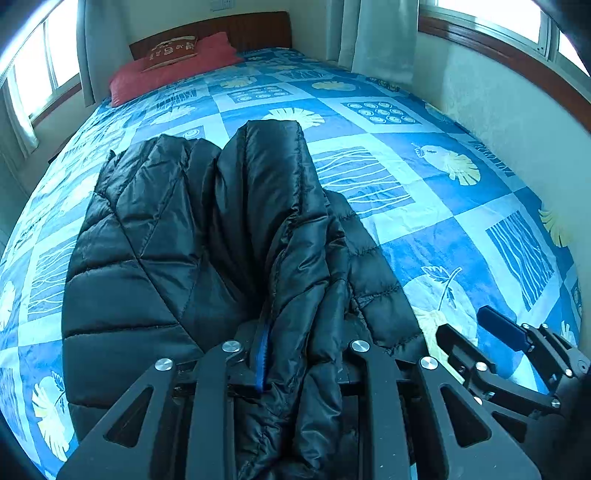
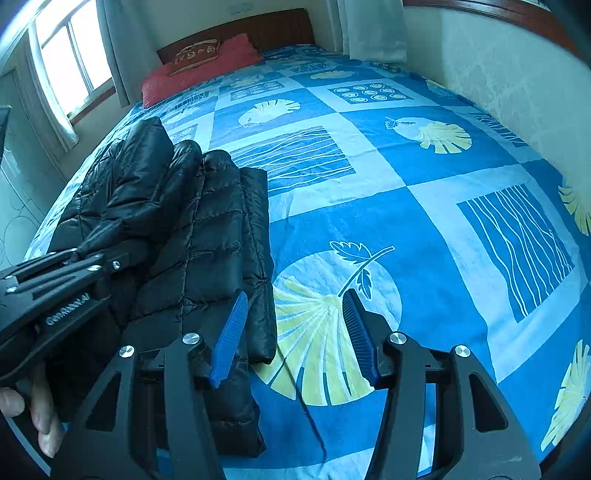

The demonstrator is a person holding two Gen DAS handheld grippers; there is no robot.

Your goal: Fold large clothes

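While on bedspread (image 2: 424,206), jacket (image 1: 207,236) in left claw (image 1: 295,369)

Left of bed: my left gripper (image 1: 291,365) is buried in the black jacket (image 1: 207,236), bulging between its fingers and blocking my forward view.
Right of jacket: I see open bedspread (image 2: 424,206); my right gripper (image 2: 295,332) stands open above it, just beside the jacket's edge.
Far end: red pillow (image 2: 207,70) and headboard (image 2: 266,29) close that side.
Right limit: the wall (image 2: 517,85) runs along the bed.
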